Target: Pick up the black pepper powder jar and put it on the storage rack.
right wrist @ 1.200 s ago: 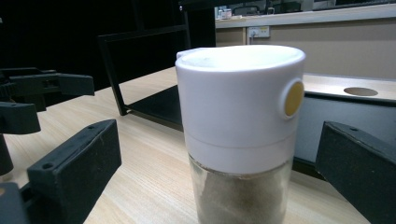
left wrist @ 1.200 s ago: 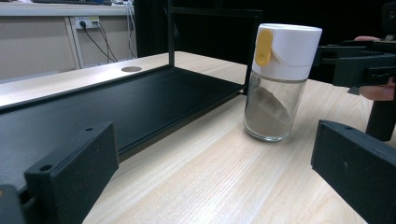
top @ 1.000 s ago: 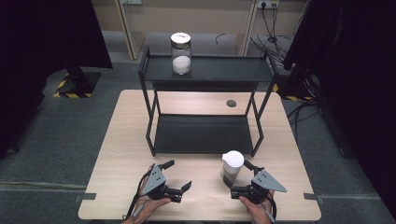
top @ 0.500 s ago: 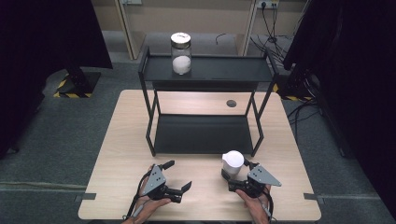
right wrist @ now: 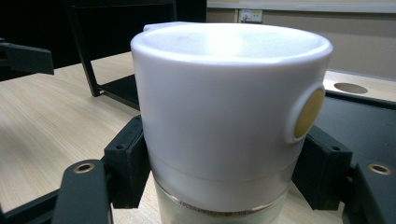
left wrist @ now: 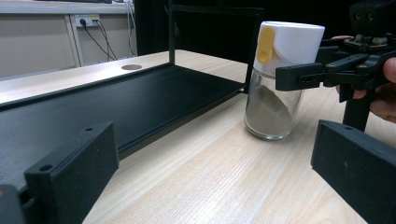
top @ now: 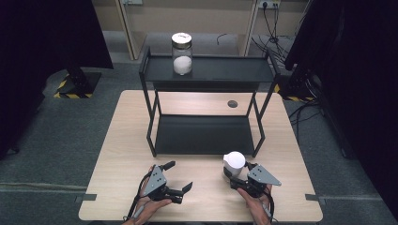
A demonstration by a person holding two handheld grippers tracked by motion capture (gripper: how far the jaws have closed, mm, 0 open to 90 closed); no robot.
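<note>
Spice jar (top: 233,164) upright, lower right of high view, right gripper (top: 233,174) just clamped below white cap; open left gripper (top: 180,177) well apart.

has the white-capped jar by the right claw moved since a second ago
No. The white-capped jar stands at the same spot in front of the black shelf rack's right front leg; the right claw has just closed on it.

White-capped jar (left wrist: 280,79), yellow button, black shelf (top: 202,133)
</note>
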